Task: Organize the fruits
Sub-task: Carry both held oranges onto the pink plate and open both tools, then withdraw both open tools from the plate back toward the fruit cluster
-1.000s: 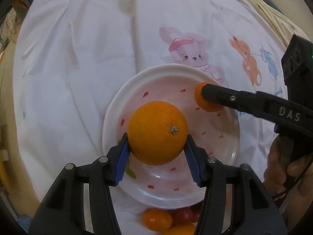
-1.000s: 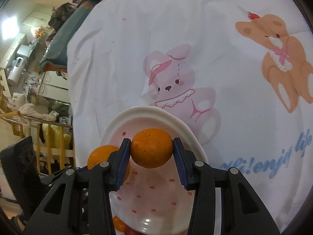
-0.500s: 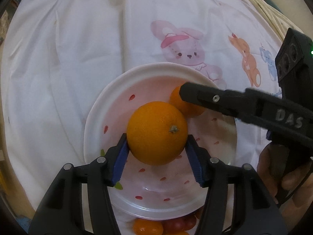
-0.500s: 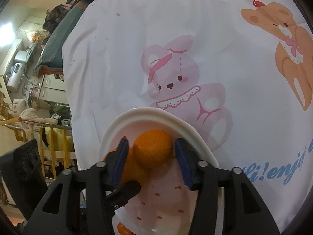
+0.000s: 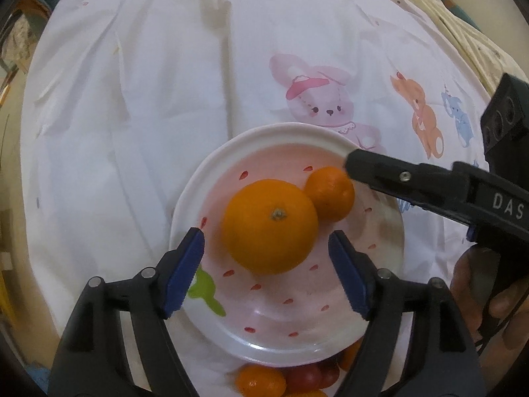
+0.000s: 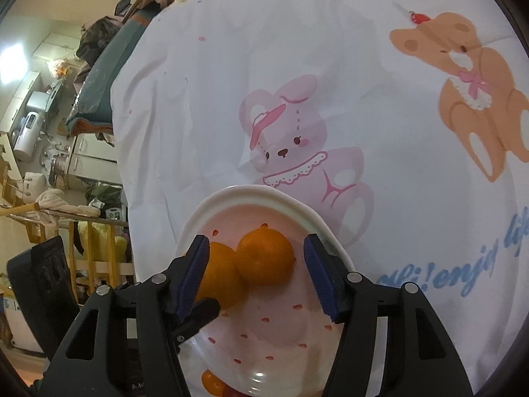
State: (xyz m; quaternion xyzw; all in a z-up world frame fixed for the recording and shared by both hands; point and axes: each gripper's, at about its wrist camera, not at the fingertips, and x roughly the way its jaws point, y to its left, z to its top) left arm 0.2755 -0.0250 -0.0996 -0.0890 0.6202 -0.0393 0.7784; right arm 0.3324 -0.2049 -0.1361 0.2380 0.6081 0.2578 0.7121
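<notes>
A large orange (image 5: 269,226) and a small mandarin (image 5: 330,193) lie side by side, touching, in a white plate (image 5: 198,178) with red specks. My left gripper (image 5: 266,268) is open, its blue pads on either side of the large orange and apart from it. My right gripper (image 6: 256,273) is open around the mandarin (image 6: 266,258), with the large orange (image 6: 221,276) to its left. The right gripper's finger (image 5: 396,177) reaches in from the right in the left wrist view.
The plate stands on a white cloth (image 5: 132,99) printed with a pink rabbit (image 6: 287,145) and a brown bear (image 6: 469,76). Several small oranges and red tomatoes (image 5: 284,377) lie just past the plate's near rim. Room furniture shows beyond the cloth's left edge (image 6: 49,115).
Both grippers opened and let go of their fruit. The large orange and the mandarin now rest in the plate, touching each other.
</notes>
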